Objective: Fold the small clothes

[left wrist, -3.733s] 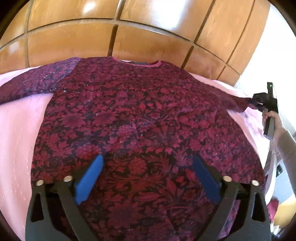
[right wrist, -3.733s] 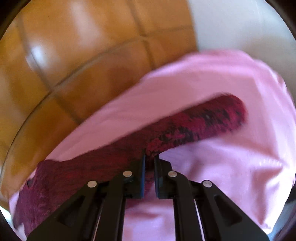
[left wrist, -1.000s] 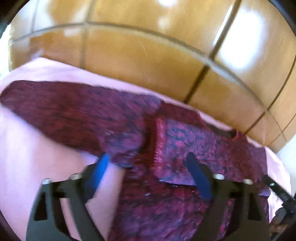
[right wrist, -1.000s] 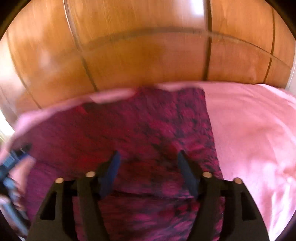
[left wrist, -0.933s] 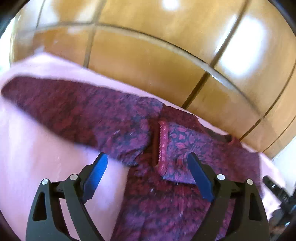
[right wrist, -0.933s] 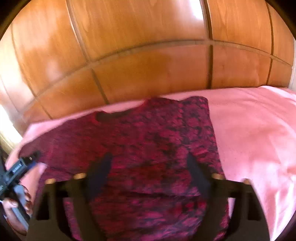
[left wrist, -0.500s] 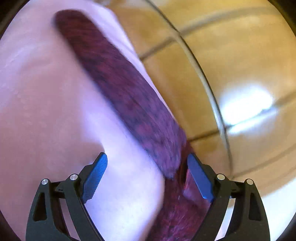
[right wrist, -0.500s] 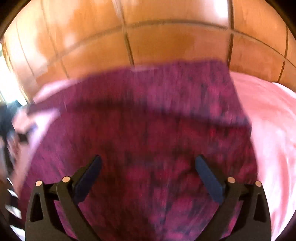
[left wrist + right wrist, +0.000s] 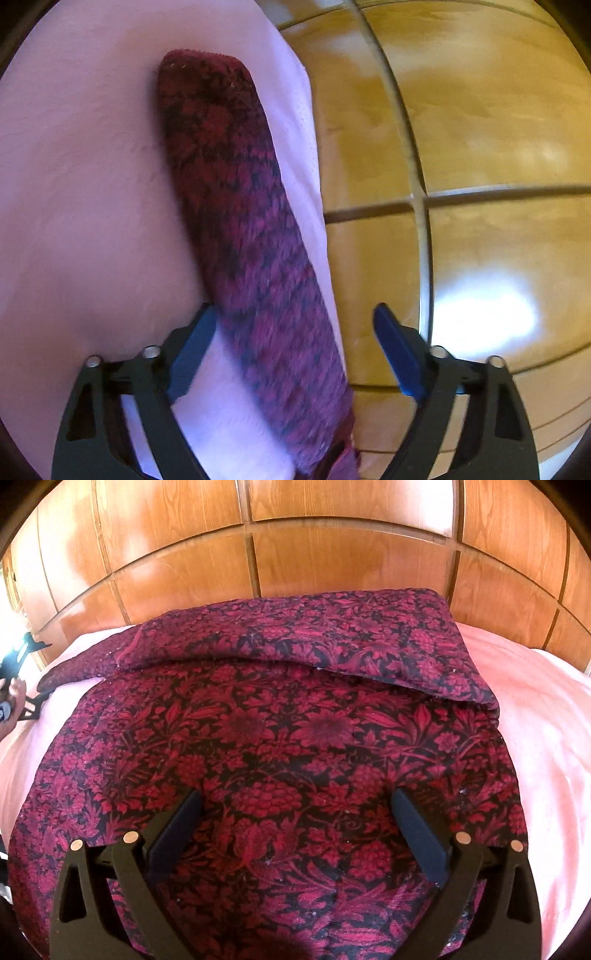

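The left tool (image 9: 293, 334) is spread wide and grips nothing; its blue-padded fingers (image 9: 192, 347) straddle the near part of the sleeve (image 9: 236, 229) without closing on it. The right tool (image 9: 295, 834) is likewise wide open and empty, poised over the lower body of the sweater (image 9: 280, 760), with dark pads (image 9: 421, 834) on either side of the floral pattern. No brand, label or writing can be read on the tools or the garment.

The left wrist view shows only the one sleeve, a long dark red and black knitted strip lying flat on the pink bedsheet (image 9: 74, 184). Its long axis runs away from the tool, and the cuff end points toward the far edge of the bed. The sleeve lies close along the edge of the bed that meets the wooden headboard (image 9: 480, 147).

The right wrist view shows what the other does not: the sweater's body spread across the bed, with its other sleeve (image 9: 332, 638) folded across the top of the body so that it runs side to side. The neck end lies toward the headboard (image 9: 295, 554) and the hem toward the tool. At the left edge of this view the left tool (image 9: 22, 657) shows small, near the outstretched sleeve's end (image 9: 77, 668).
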